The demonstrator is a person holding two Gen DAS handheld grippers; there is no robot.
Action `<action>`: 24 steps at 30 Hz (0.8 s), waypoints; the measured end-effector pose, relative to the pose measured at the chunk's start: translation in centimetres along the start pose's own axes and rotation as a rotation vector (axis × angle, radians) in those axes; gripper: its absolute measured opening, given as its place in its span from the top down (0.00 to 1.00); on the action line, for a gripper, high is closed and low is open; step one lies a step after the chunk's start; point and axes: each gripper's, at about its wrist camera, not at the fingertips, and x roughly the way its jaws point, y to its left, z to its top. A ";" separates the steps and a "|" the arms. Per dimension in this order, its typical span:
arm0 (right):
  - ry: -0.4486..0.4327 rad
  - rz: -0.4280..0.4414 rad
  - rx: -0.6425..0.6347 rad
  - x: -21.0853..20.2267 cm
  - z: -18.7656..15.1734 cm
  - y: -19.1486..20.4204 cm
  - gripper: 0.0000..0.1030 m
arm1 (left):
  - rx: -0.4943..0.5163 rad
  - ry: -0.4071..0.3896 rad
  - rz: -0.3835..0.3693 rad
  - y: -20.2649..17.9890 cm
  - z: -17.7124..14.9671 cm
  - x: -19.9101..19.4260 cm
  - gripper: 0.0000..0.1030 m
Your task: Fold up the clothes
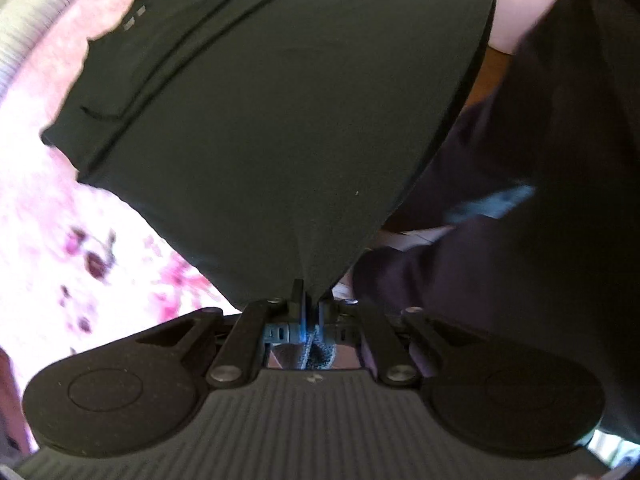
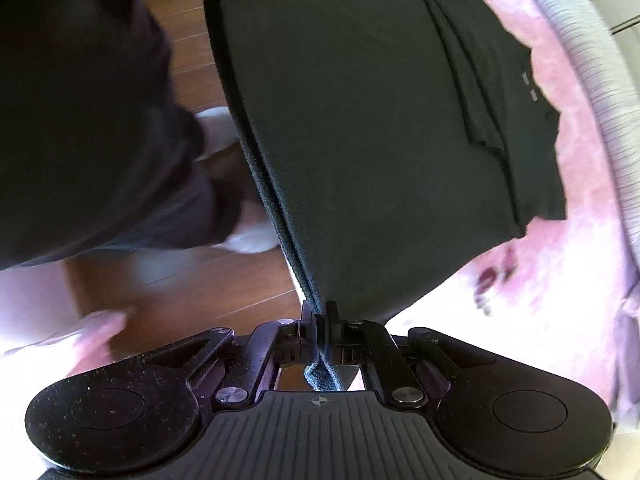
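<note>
Both jaws pinch black shirt [image 1: 280,100] [image 2: 380,140] over pink bedspread [image 1: 32,208].

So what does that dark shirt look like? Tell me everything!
The dark shirt is soft, plain, blackish-green cloth with two small grey marks near its far edge. It is partly folded already: a sleeve or side flap lies doubled over it, making long ridges. Its far part rests on the pink flowery cover, while the near edge is lifted and stretched tight. The left tool and the right tool each pinch one near corner, shut on the cloth.
</note>
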 end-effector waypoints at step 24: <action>-0.103 0.032 0.048 12.0 11.5 -42.0 0.99 | -0.229 -0.108 0.013 38.3 19.7 6.7 0.96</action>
